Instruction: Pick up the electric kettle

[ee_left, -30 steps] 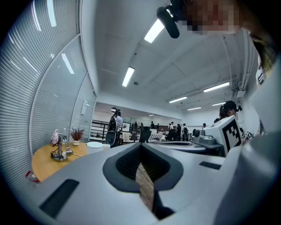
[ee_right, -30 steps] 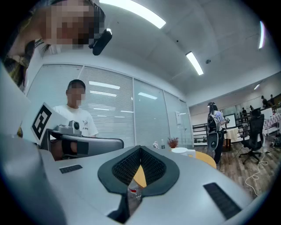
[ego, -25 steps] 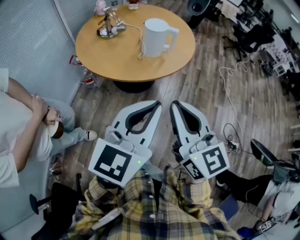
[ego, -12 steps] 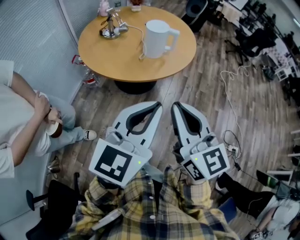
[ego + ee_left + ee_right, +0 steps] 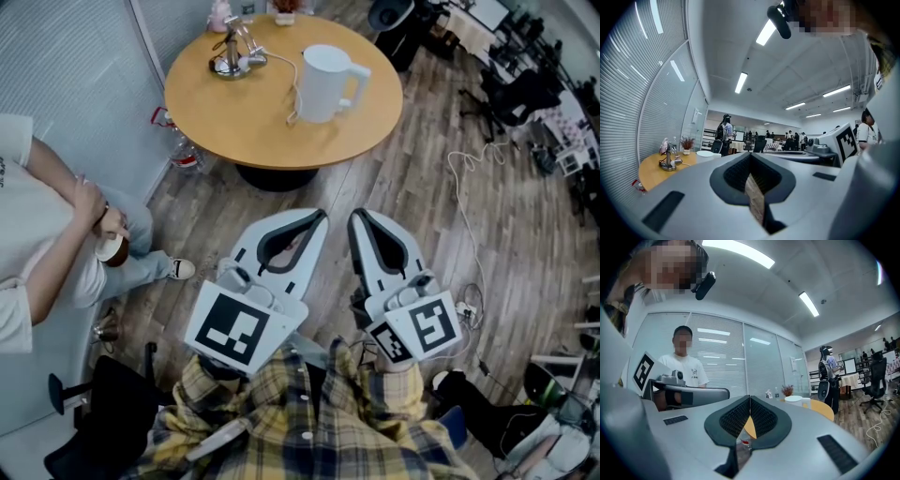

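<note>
Close in, side by side: white left gripper [image 5: 317, 216], jaws pressed together, empty; white right gripper [image 5: 357, 216] the same. Farther off, well apart: white plastic electric kettle [image 5: 326, 84], upright on round wooden table [image 5: 225, 122].

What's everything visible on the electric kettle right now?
The electric kettle is a white, plastic-looking jug with a looped handle on its picture-right side. It stands upright, right of centre on the round wooden table. A thin white cord runs by its picture-left side. Nothing else touches it.
</note>
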A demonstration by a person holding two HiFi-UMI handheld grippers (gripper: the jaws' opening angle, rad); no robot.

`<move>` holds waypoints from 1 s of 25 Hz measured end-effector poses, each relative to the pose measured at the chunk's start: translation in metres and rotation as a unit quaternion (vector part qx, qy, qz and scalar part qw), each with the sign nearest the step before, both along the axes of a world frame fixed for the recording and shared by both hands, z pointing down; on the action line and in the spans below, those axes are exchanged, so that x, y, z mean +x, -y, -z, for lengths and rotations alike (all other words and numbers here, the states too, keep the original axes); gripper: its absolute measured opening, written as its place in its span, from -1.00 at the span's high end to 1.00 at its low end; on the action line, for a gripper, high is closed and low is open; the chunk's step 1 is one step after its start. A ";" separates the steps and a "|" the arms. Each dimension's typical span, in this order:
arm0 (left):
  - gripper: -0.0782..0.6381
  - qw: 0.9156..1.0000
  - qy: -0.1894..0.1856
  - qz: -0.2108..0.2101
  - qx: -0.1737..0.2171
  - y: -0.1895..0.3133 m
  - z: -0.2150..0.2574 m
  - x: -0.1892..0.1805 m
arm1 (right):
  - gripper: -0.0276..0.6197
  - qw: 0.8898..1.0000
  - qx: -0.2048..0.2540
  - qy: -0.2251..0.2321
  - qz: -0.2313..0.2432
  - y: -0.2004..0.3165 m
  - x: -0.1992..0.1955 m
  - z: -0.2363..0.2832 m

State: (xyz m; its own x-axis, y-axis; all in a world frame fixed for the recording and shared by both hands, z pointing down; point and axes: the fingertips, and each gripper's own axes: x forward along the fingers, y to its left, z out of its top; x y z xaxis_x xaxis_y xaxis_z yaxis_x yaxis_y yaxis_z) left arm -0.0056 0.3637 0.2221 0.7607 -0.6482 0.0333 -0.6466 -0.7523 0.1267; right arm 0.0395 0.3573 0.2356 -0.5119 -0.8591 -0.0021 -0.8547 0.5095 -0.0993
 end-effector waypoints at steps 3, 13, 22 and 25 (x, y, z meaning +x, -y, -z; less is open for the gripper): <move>0.77 1.000 -0.003 -0.001 -0.003 0.017 -0.002 -0.004 | 0.82 1.000 -0.004 -0.001 -0.002 0.017 -0.004 -0.003; 0.77 1.000 -0.005 -0.015 -0.010 0.103 -0.005 -0.020 | 0.82 1.000 -0.014 -0.007 -0.016 0.098 -0.019 -0.008; 0.77 0.999 -0.001 -0.043 -0.011 0.185 -0.004 -0.034 | 0.82 0.999 -0.017 -0.008 -0.044 0.177 -0.033 -0.007; 0.77 0.999 0.003 -0.054 -0.008 0.201 -0.007 -0.035 | 0.82 0.998 -0.015 -0.007 -0.057 0.193 -0.035 -0.007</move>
State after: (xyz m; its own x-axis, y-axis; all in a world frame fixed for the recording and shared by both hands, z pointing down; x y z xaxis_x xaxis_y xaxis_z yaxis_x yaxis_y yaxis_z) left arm -0.0406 0.1626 0.2289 0.8259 -0.5617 0.0486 -0.5626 -0.8156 0.1353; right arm 0.0043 0.1642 0.2424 -0.4106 -0.9113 0.0302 -0.9083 0.4059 -0.1013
